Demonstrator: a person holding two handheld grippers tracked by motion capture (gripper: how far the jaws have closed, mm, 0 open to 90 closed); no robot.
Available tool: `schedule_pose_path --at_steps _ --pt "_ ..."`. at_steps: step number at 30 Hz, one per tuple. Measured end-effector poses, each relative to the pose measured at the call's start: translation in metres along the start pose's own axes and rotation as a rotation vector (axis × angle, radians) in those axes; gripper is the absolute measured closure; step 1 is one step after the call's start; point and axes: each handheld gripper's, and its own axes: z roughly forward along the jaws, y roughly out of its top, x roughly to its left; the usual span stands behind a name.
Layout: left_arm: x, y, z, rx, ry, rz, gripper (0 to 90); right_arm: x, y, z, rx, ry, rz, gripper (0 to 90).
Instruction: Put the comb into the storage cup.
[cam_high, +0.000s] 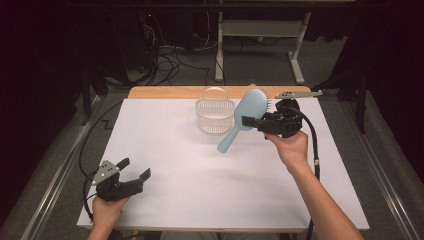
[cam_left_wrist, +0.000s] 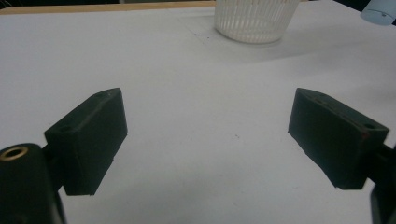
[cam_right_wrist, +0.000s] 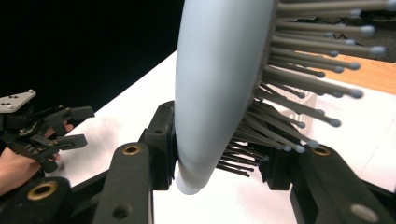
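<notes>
Closest to you, your left gripper (cam_high: 132, 176) sits low at the near left part of the white worktop (cam_high: 200, 190). Your left hand (cam_high: 107, 207) holds it from below. Its fingers (cam_left_wrist: 88, 140) are spread wide with nothing between them — just bare white worktop. They point toward the far side.

Farther out on the right, your right hand (cam_high: 290, 150) holds the right gripper (cam_high: 248, 121) up above the worktop. Its fingers (cam_right_wrist: 159, 140) are pulled in tight on the blue hairbrush (cam_high: 242, 117). They pinch it where the round head meets the handle. One finger presses the smooth blue back, and the other sits in among the bristles (cam_right_wrist: 299, 93). In the high view the brush is tilted — the head is up and far, and the handle slants down toward you and to the left. The brush is in the air, not touching the worktop.

Just to the left of the brush head stands a see-through plastic basket (cam_high: 215, 116). It sits upright near the far edge of the worktop. The brush head is close beside the basket, not inside it.
</notes>
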Motion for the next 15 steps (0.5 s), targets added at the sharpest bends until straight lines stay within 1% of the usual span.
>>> schedule_pose_path --at_steps 5,15 --pt "0.000 0.000 0.000 0.000 0.001 0.001 11.0 -0.003 0.004 0.001 0.000 -0.010 0.006 55.9" --pt "0.000 0.000 0.000 0.000 0.003 0.001 11.1 -0.007 0.013 0.001 -0.021 -0.027 0.008 55.9"
